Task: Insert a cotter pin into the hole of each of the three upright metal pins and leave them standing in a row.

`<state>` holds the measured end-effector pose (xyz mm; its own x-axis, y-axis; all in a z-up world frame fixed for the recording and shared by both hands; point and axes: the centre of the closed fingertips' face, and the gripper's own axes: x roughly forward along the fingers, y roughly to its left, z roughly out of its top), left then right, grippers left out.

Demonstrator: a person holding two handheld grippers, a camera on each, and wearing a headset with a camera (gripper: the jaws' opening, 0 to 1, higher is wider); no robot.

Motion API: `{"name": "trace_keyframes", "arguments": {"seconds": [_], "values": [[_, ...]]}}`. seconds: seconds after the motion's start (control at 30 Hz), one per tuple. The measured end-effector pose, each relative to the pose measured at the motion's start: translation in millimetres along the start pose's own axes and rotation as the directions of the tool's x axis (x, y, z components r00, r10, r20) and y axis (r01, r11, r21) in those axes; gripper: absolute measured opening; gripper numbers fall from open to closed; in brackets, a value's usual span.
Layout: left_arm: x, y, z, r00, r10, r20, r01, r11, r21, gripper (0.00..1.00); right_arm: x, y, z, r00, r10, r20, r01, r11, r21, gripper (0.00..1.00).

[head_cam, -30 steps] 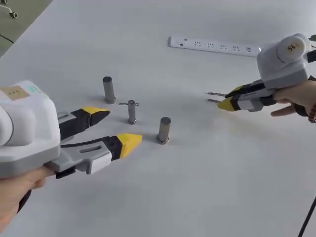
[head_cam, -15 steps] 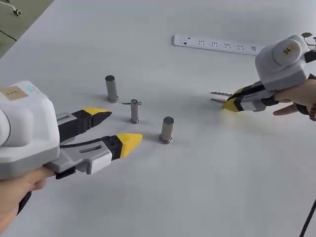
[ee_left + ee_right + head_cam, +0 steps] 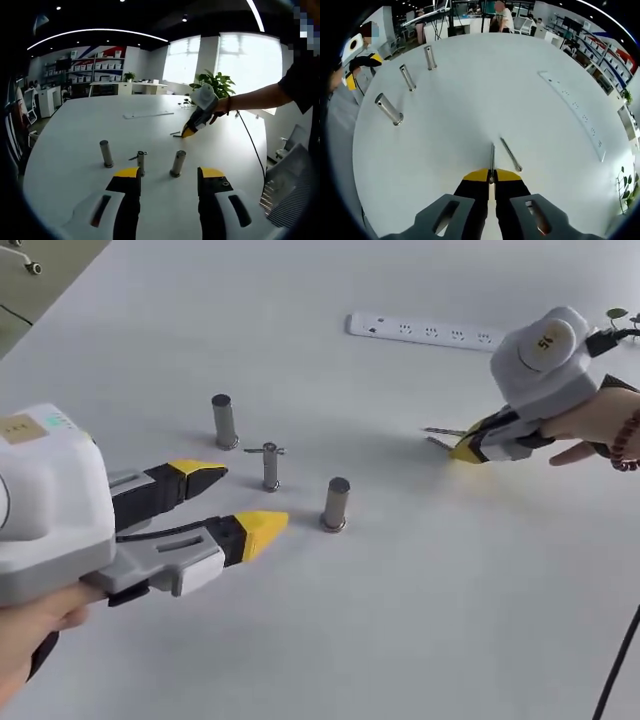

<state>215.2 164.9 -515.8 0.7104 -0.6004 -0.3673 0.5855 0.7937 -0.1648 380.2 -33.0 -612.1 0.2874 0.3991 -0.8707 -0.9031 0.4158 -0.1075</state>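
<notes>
My left gripper (image 3: 250, 498) hovers low over the white counter (image 3: 450, 620), its yellow-tipped fingers spread wide with nothing between them. In the left gripper view they point at three upright metal pins that stand in a slanting row just ahead.

The far pin (image 3: 222, 420) and the near pin (image 3: 335, 502) are bare grey cylinders with no cotter pin visible in them. The middle pin (image 3: 270, 468) has a fitted cotter pin (image 3: 264, 450) crossing through its top, with an end poking out on each side. The three stand apart from one another, each on its own base.

Well off to the right, my right gripper (image 3: 455, 452) is tipped down towards the counter. In the right gripper view its fingers are pressed together on a held cotter pin (image 3: 492, 157), which sticks straight out ahead of the tips. Just beside it, a loose cotter pin (image 3: 511, 154) lies flat on the counter, angled slightly away from the held one. I cannot tell whether the two touch.

A white power strip (image 3: 425, 332) lies farther back on the counter, beyond my right gripper.
</notes>
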Motion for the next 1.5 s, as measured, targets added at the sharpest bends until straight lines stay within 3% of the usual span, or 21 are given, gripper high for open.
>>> {"name": "trace_keyframes", "arguments": {"seconds": [0.33,0.6,0.77,1.07,1.27,1.5], "values": [[-1.7,-0.9,-1.5,0.9999,-0.009,-0.007,0.009,1.0,-0.005,0.44,-0.3,1.6,2.6,0.9997,-0.011,0.02,0.011,1.0,-0.021,0.0],[1.4,-4.0,8.6,0.9995,-0.031,0.006,0.031,1.0,-0.006,0.44,-7.7,6.5,13.1,0.9983,-0.026,0.053,0.029,0.998,-0.061,0.0],[5.4,-7.1,16.7,0.9986,-0.05,0.016,0.05,0.999,-0.008,0.43,-20.3,25.6,28.6,0.996,-0.012,0.088,0.024,0.992,-0.127,0.0],[14.7,-15.7,30.4,0.9955,-0.092,0.021,0.092,0.996,-0.018,0.37,-45.6,62.8,60.3,0.9853,0.021,0.17,0.024,0.965,-0.26,0.0],[17.4,-20.0,29.2,0.9945,-0.104,0.0,0.104,0.994,-0.025,0.33,-64.1,93.9,76.8,0.9726,0.061,0.224,0.014,0.948,-0.319,0.0],[27.9,-28.8,30.0,0.9891,-0.144,-0.031,0.141,0.987,-0.081,0.25,-76.5,124.1,85.2,0.9629,0.104,0.249,-0.003,0.927,-0.374,0.0]]}}
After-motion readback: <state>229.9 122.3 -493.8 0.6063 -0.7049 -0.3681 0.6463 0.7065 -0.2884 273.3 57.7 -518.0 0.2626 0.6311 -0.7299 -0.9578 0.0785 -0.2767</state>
